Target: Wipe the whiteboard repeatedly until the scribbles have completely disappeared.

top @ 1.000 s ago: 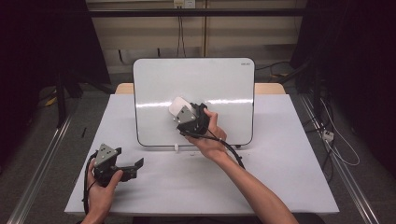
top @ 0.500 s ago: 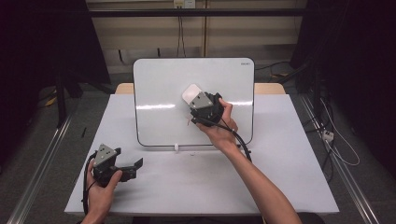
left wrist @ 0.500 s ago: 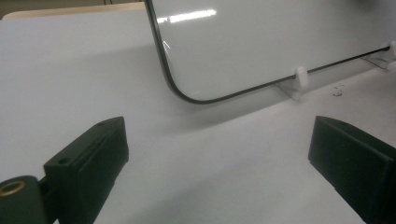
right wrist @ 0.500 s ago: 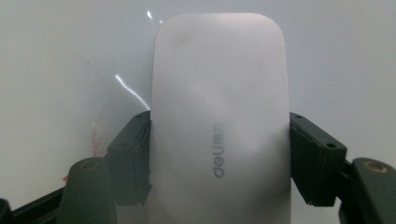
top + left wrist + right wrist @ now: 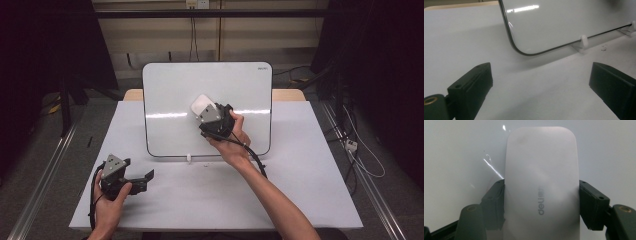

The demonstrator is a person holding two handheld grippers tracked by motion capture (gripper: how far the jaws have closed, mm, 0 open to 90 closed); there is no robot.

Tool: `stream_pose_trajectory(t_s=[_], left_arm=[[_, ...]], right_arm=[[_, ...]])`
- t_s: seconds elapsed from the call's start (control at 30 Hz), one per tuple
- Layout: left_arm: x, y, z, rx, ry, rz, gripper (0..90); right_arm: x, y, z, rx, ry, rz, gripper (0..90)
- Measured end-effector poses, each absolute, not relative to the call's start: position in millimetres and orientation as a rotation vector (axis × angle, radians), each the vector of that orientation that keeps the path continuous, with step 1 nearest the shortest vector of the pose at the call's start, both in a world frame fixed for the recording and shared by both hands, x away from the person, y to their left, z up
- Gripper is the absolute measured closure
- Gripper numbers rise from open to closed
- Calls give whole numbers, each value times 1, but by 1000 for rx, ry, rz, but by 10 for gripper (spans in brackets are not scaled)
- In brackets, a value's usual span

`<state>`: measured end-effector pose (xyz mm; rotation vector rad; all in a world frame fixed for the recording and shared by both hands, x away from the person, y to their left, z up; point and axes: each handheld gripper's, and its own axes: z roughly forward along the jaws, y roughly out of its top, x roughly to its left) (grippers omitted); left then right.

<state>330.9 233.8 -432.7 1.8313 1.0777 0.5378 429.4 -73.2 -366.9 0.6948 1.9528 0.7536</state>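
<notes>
Since the right claw (image 5: 541,202) is pinching that eraser (image 5: 541,182) by its long sides, looks light, stiff, slick plastic; left claw (image 5: 541,85) spread.

Lab – black curtains (image 5: 45,55), floor rails (image 5: 42,200), trailing cables (image 5: 360,150)

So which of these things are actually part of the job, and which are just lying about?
In use:
- whiteboard eraser, clamped in the right claw
- whiteboard, which the eraser is held against

Lying about:
- left claw, open and empty, near the table front
- cables on the floor
</notes>
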Motion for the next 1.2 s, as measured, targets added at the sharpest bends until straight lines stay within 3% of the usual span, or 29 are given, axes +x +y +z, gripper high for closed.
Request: stream_pose_trajectory(t_s=[1.2], left_arm=[[331, 233, -433, 1836, 1072, 542, 49]], right_arm=[[395, -20, -412, 519, 2069, 720, 316]])
